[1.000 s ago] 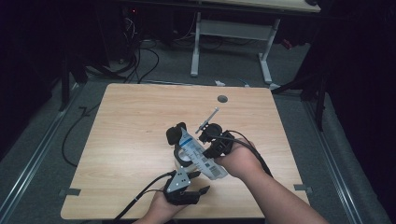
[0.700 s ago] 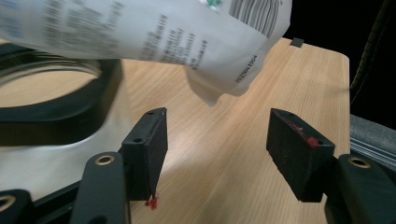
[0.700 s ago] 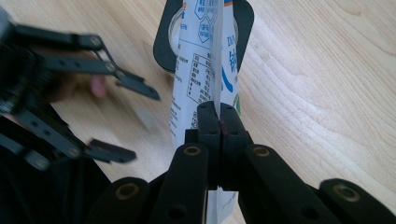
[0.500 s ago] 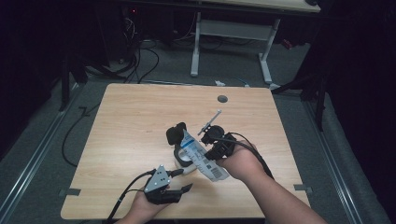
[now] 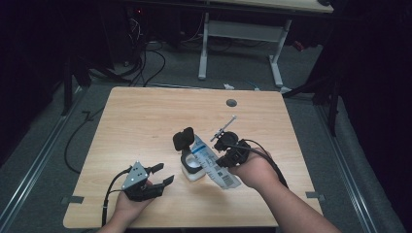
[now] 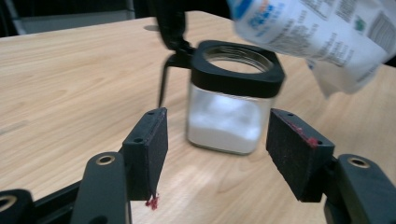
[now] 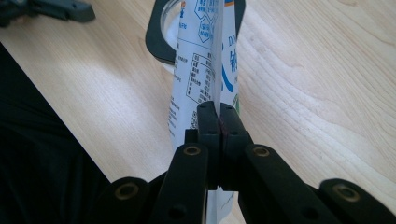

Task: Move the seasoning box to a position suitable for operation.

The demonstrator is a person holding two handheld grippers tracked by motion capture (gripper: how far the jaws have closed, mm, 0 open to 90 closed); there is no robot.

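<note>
Right gripper [image 7: 218, 116] clenches the white printed pouch [image 5: 214, 164] over the square black-rimmed glass jar [image 6: 233, 107]; left gripper [image 6: 217, 149] gapes released, better steadying the jar while tilting slowly

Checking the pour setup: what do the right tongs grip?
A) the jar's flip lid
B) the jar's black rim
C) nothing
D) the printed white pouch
D: in the right gripper view the right tongs are shut on the printed white pouch, which hangs tilted over the open jar.
</note>
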